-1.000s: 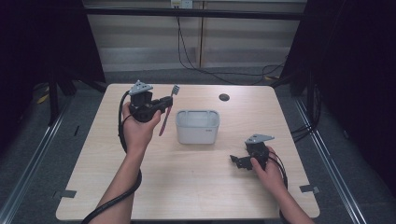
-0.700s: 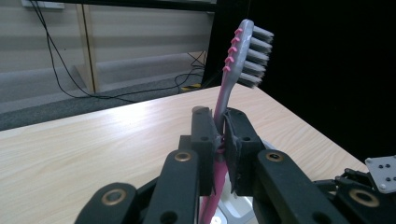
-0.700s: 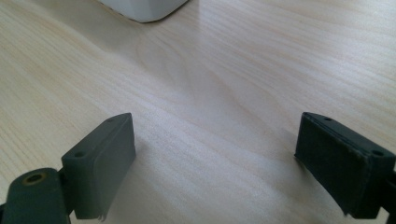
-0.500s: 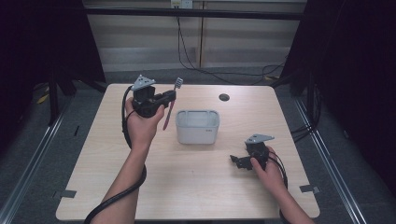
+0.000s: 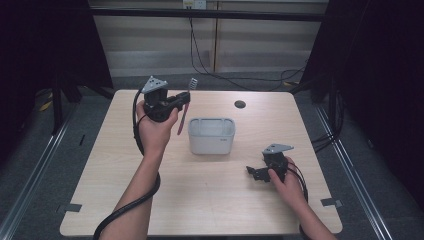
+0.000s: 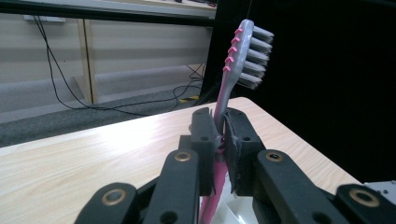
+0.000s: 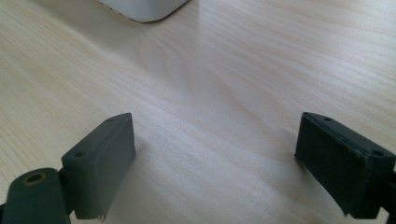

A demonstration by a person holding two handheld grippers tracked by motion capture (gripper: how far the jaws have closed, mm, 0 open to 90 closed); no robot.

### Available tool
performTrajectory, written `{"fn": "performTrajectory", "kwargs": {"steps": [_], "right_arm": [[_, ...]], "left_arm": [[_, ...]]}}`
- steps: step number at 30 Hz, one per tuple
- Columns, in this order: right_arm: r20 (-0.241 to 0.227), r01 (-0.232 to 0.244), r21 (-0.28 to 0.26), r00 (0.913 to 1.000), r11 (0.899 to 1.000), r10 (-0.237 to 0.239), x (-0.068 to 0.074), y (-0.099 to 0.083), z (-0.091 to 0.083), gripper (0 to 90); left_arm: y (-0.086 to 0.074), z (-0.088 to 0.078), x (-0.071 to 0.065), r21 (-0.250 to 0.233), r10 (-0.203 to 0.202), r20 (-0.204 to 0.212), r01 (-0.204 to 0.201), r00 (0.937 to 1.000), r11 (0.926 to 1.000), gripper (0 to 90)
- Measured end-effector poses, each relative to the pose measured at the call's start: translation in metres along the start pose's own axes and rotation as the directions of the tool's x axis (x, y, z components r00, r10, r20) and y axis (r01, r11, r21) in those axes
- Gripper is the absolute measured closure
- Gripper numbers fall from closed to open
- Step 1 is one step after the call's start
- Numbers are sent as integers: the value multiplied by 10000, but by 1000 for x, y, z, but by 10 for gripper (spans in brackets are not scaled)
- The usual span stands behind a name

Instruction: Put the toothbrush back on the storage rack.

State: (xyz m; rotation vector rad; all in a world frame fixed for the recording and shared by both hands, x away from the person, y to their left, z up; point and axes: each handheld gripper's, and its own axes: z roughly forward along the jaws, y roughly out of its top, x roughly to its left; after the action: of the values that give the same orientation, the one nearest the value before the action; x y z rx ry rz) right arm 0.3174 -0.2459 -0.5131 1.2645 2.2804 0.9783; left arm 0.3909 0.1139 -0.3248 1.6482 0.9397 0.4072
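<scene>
A pink and grey toothbrush [image 5: 184, 111] stands nearly upright in the air, bristle head up, just left of a white rectangular container [image 5: 211, 135] at the table's middle. My left gripper [image 5: 181, 101] is shut on its handle. The left gripper view shows the toothbrush [image 6: 233, 70] pinched between the two black jaws of my left gripper [image 6: 220, 140], bristles facing right. My right gripper [image 5: 254, 173] rests low on the table at the front right, open, nothing between its jaws. In the right gripper view my right gripper [image 7: 215, 154] looks over bare wood toward a corner of the white container [image 7: 142, 8].
The wooden table [image 5: 120, 200] has a small dark round hole [image 5: 240, 104] at the back right. Tape marks sit at the front corners. Cables trail from both grippers. Dark floor and metal rails surround the table.
My left gripper has lifted and turned the toothbrush from a slant to nearly upright and carried it slightly right toward the container. The right gripper has not moved.
</scene>
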Motion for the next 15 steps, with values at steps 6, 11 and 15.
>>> {"fn": "performTrajectory", "kwargs": {"steps": [6,11,15], "right_arm": [[2,5,-2,10000,10000,-5,0,0,0,114],[0,38,-26,10000,10000,-38,0,0,0,113],[-2,28,-22,10000,10000,-28,0,0,0,114]], "left_arm": [[3,2,-1,-103,-96,84,97,9999,9999,830],[5,5,-2,-116,-74,89,75,9999,9999,830],[6,7,-4,-116,16,82,-15,10000,9999,830]]}}
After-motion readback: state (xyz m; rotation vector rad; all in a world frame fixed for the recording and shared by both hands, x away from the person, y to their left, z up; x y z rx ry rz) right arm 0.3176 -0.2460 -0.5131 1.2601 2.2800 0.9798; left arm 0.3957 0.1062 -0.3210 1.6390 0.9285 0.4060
